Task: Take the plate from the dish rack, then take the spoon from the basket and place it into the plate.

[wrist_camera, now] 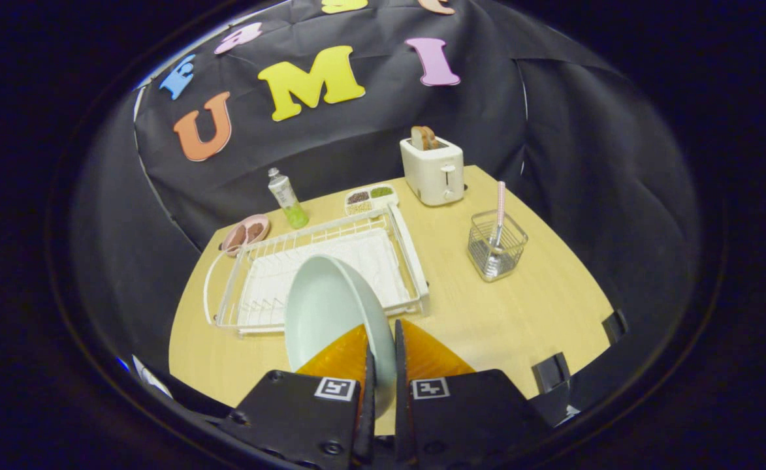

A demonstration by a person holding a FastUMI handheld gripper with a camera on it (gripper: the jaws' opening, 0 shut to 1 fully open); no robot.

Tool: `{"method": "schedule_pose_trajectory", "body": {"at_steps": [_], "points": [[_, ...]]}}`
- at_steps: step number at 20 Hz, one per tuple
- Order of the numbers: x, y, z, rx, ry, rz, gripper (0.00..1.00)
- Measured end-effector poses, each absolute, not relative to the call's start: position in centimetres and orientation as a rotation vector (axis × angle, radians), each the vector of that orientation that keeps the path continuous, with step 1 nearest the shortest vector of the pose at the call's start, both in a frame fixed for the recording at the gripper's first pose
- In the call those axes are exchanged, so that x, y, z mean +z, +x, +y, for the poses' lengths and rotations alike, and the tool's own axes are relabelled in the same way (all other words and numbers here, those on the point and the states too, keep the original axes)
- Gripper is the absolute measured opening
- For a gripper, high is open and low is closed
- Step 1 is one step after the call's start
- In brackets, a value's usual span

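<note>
My gripper (383, 336) is shut on the rim of a pale green plate (327, 310), which stands almost on edge between the fingers, lifted over the near end of the white wire dish rack (415, 258). The plate's hollow face turns left. Beyond the fingers to the right, a wire basket (497, 247) stands on the wooden table and holds a spoon (499, 219) with a pink handle, upright, its bowl down inside.
Behind the rack stand a small bottle of green liquid (287, 197), a pink dish (245, 234) and a divided white tray of seeds (370, 198). A white toaster (432, 168) with bread sits at the back. Bare tabletop (520, 313) lies right of the rack.
</note>
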State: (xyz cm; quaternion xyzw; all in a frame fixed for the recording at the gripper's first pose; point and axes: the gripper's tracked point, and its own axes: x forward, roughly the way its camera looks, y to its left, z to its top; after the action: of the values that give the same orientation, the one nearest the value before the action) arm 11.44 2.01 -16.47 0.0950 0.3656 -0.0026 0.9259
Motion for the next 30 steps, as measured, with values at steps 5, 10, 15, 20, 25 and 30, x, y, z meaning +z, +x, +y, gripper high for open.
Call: {"method": "schedule_pose_trajectory", "body": {"at_steps": [5, 10, 15, 20, 25, 30], "points": [[-22.4, 8.2, 2.5, 0.061, 0.202, 0.767, 0.18], [-25.2, 10.3, 0.0, 0.006, 0.255, 0.723, 0.18], [-28.0, 12.0, -1.1, 0.013, 0.190, 0.677, 0.15], [-28.0, 12.8, -2.0, 0.044, 0.204, 0.635, 0.16], [-26.0, 13.6, -4.0, 0.043, 0.206, 0.538, 0.34], [-22.8, 16.1, -8.9, -0.041, 0.084, 0.392, 0.87]]}}
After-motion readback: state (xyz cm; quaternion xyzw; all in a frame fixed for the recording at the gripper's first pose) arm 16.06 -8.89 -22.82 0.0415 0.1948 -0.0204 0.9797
